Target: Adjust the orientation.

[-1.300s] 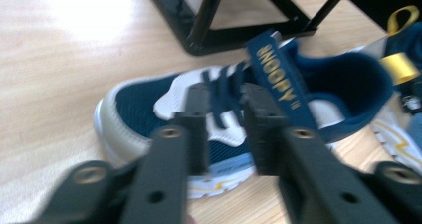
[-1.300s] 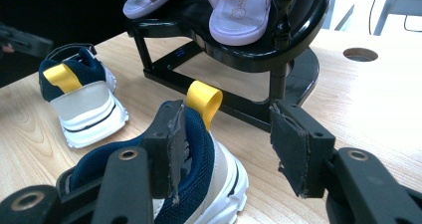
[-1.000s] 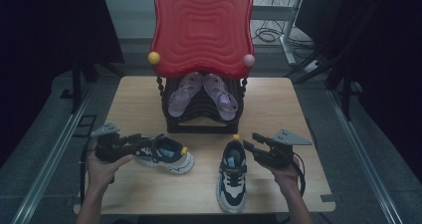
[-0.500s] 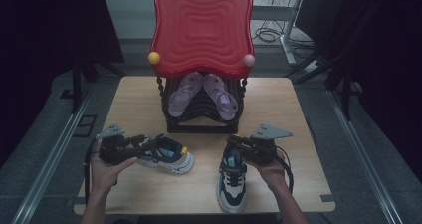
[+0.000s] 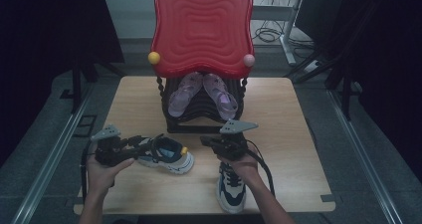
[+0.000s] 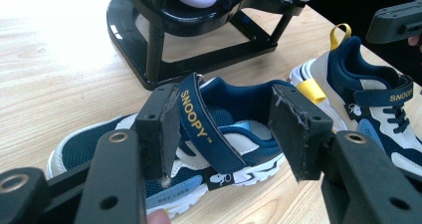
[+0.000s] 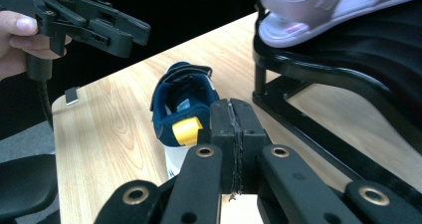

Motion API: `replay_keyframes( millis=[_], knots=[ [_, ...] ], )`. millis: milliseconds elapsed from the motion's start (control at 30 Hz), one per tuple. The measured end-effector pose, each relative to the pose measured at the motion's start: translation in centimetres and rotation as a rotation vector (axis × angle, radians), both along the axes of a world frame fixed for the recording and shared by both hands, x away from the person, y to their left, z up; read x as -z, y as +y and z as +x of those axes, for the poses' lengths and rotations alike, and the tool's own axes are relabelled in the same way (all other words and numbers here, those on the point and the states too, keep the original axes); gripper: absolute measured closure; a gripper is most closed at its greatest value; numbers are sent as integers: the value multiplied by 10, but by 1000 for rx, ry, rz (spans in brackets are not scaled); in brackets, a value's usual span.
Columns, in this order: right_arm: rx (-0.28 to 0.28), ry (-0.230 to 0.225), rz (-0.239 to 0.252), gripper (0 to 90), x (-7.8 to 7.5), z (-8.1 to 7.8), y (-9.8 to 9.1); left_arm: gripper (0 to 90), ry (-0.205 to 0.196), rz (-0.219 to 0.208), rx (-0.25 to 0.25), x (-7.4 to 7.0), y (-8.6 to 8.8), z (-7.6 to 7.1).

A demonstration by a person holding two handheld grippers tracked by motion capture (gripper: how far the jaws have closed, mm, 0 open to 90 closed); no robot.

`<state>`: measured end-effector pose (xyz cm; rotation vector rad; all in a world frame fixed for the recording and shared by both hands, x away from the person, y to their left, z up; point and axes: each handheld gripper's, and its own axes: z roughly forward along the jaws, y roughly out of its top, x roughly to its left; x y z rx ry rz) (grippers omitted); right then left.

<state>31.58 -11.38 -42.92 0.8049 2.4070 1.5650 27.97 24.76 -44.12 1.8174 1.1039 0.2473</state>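
Two navy Snoopy sneakers sit on the bench (image 5: 298,114) in front of a black shoe rack (image 5: 199,115) that already carries a pair of lilac sandals (image 5: 201,92) under a red chair-back panel (image 5: 201,27). The job in hand looks like getting the sneakers ready to be put away, and right now it is the strap stage.

At about eight o'clock on the bench, the left gripper (image 6: 224,134) straddles the left sneaker (image 5: 166,154). Its fingers (image 6: 159,129) stand wide, released, and have just been spreading further; the loose "SNOOPY" strap (image 6: 204,129) rises between them, lying against one pad, but nothing is pinched.

At six o'clock, the right gripper (image 7: 233,134) hovers above the right sneaker (image 5: 231,189), which points toward the person. Its fingers (image 7: 221,129) have just been snapping together and now sit clenched pad to pad, with nothing visible between them. From its own view the left sneaker's yellow heel tab (image 7: 186,130) shows just past the tips.

My read: the next move calls for the left fingers to nip that strap and press it flat, or take the shoe by its collar, while the right gripper must reopen before it can grasp anything.
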Motion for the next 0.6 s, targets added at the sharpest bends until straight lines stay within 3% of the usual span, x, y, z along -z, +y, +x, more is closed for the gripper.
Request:
replay_keyframes(
  millis=[400,600],
  knots=[
    [-27,44,-10,897,4,12,39,460,1,-6,-9,0,6,-3],
    [-25,56,-47,897,8,16,54,459,1,-4,-7,0,7,-3]
  ],
)
